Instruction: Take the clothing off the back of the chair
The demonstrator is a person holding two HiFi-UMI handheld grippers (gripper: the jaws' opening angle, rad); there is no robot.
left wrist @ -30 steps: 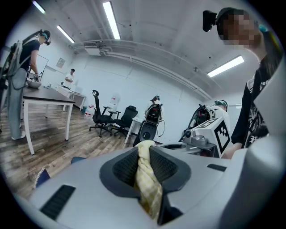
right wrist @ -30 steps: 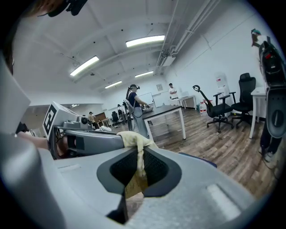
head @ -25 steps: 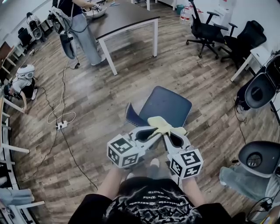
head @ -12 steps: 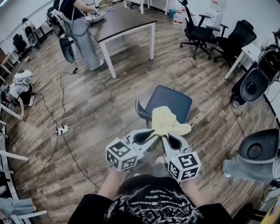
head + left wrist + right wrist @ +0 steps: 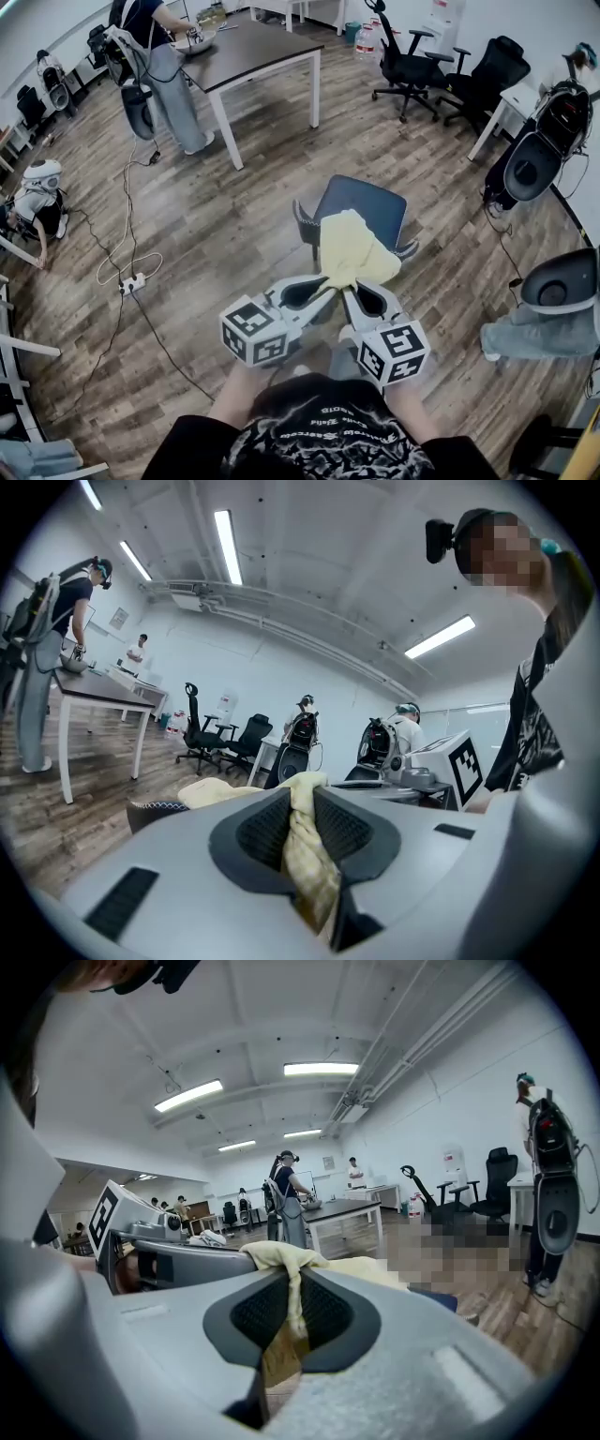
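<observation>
A pale yellow garment (image 5: 351, 249) hangs in the air just in front of me, held up over a dark blue chair (image 5: 367, 208) that stands below and beyond it. Both grippers pinch its near edge side by side. My left gripper (image 5: 327, 284) is shut on the cloth, and the yellow fabric (image 5: 302, 841) runs down between its dark pads. My right gripper (image 5: 348, 284) is shut on the same garment (image 5: 285, 1288), with a fold bunched above its jaws. The rest of the cloth droops toward the chair's seat.
A dark table (image 5: 251, 49) stands at the back with a person (image 5: 161, 56) beside it. Black office chairs (image 5: 411, 58) are at the back right. A cable and power strip (image 5: 131, 280) lie on the wooden floor at left. Backpack rigs (image 5: 534, 159) stand at right.
Both grippers have drawn back toward me together, and the yellow garment has come away from the chair and unfolded. It hangs longer than before.
</observation>
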